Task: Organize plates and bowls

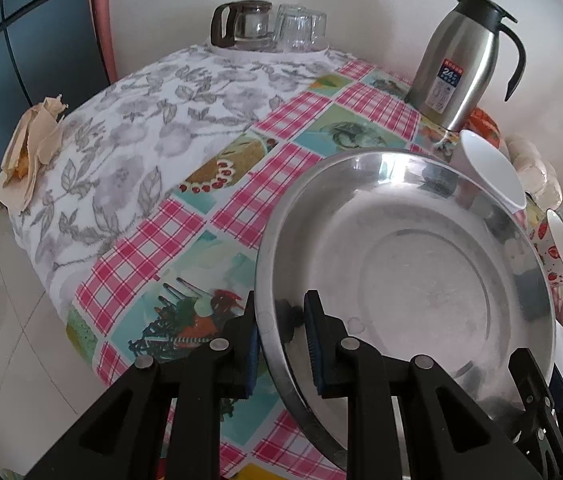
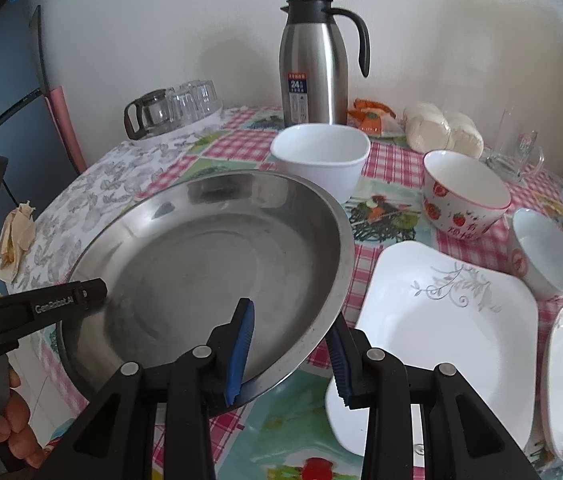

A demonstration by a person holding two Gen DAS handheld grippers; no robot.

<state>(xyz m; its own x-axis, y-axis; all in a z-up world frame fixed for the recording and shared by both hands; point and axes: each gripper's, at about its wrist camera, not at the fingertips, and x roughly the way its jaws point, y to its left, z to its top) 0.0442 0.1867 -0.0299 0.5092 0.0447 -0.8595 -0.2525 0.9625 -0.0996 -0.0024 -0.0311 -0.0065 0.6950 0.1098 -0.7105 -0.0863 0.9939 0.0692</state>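
Gripping steel plate [image 1: 421,264] by rim with both grippers, tilted above checked tablecloth [image 1: 185,232]. My left gripper [image 1: 281,344] clamped on left edge, blue pads either side of rim. My right gripper [image 2: 289,356] pinching near-right edge. White square plate [image 2: 441,312] just beside it; white bowl [image 2: 319,156], strawberry bowl [image 2: 461,196], thermos [image 2: 315,64] behind.

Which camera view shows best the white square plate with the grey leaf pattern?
The right wrist view: the white square plate lies there almost whole, beside the steel basin. In the left wrist view the basin hides it completely.
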